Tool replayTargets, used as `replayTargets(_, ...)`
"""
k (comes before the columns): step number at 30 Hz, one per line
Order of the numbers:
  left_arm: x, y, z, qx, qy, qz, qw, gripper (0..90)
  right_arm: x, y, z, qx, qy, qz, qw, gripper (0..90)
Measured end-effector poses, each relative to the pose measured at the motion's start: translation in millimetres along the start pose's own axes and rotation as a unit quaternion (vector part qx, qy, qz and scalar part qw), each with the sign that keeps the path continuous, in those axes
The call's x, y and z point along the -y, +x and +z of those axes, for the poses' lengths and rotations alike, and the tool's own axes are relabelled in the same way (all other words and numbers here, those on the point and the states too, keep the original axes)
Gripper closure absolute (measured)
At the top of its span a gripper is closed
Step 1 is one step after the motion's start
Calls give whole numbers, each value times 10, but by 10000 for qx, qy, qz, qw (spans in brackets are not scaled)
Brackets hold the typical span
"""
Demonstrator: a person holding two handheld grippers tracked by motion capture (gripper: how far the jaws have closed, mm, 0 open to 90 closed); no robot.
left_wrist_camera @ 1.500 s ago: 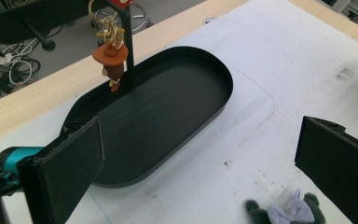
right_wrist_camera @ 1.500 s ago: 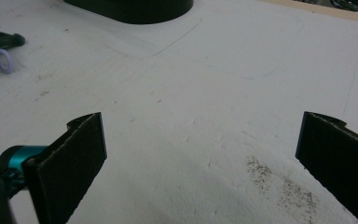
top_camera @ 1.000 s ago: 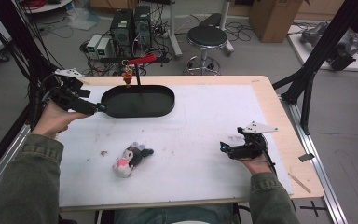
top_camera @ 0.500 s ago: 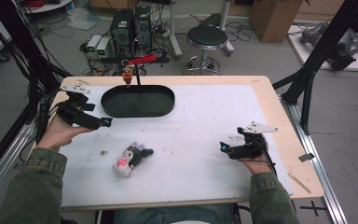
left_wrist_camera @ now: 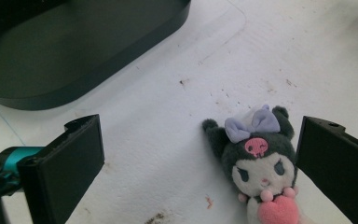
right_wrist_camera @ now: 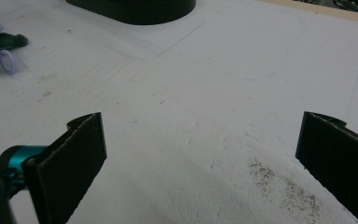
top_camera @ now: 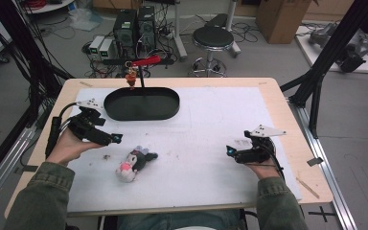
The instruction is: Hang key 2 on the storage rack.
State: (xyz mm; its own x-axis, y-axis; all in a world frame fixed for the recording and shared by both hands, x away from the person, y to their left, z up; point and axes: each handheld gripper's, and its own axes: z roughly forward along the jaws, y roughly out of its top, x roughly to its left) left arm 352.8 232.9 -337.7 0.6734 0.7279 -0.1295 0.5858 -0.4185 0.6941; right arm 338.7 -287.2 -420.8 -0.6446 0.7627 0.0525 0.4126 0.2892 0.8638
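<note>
The plush toy [top_camera: 133, 163] is a small soft doll with a dark grey hood, a white face, a lilac bow and a pink skull mark on the forehead, and a pink heart under the chin. It lies flat on its back on the white table cover, at the near left part of the table. In the high view its heart end points to the near side.
</note>
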Motion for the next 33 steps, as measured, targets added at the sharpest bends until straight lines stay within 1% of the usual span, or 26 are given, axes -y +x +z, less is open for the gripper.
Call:
replayTargets(3, 34, -37, 45, 29, 51, 10, 10000, 17, 1, 3, 3, -17, 22, 2, 10000, 6)
replayTargets(5, 60, -65, 92, 80, 152, 2, 9999, 17, 1, -3, 8, 11, 10, -26, 10000, 7)
replayTargets(6, 74, -76, 119, 95, 205, -4, 9997, 17, 1, -1, 8, 0, 18, 0, 10000, 6)
replayTargets(7, 89, -79, 141, 97, 243, 37, 9997, 17, 1, -3, 7, 1, 13, -10, 10000, 6)
replayTargets(10, 130, -99, 213, 138, 355, -14, 9993, 17, 1, -2, 5, -2, 27, 0, 10000, 6)
replayTargets(12, 146, -113, 244, 157, 438, -11, 9989, 17, 2, -4, 8, 11, 32, -8, 10000, 6)
replayTargets(13, 157, -132, 262, 200, 489, -7, 9986, 17, 2, -7, 7, 16, 30, -27, 10000, 6)
replayTargets(15, 166, -157, 278, 208, 530, -4, 9984, 17, 2, -6, 5, 13, 34, -7, 10000, 6)
replayTargets(16, 170, -172, 285, 250, 561, 21, 9981, 17, 2, -5, 4, 16, 44, 10, 10000, 6)
replayTargets(21, 180, -236, 314, 312, 674, 95, 9972, 17, 1, -7, 3, 23, 28, -30, 10000, 6)
replayTargets(22, 185, -250, 323, 316, 720, 91, 9969, 17, 1, -7, 4, 24, 30, -33, 10000, 7)
replayTargets(23, 202, -269, 336, 301, 711, 65, 9970, 17, 1, -8, 3, 24, 32, -31, 10000, 7)
replayTargets(25, 238, -280, 367, 359, 728, 20, 9967, 17, 1, -11, 4, 34, 28, -18, 10000, 6)
replayTargets(28, 314, -310, 427, 307, 837, -13, 9960, 17, 0, -12, 2, 34, 21, -13, 10000, 6)
replayTargets(30, 341, -320, 438, 347, 849, -17, 9958, 17, 0, -10, -1, 37, 24, -8, 10000, 6)
replayTargets(33, 370, -352, 448, 255, 876, -26, 9958, 17, -1, -13, 3, 34, 21, -16, 10000, 7)
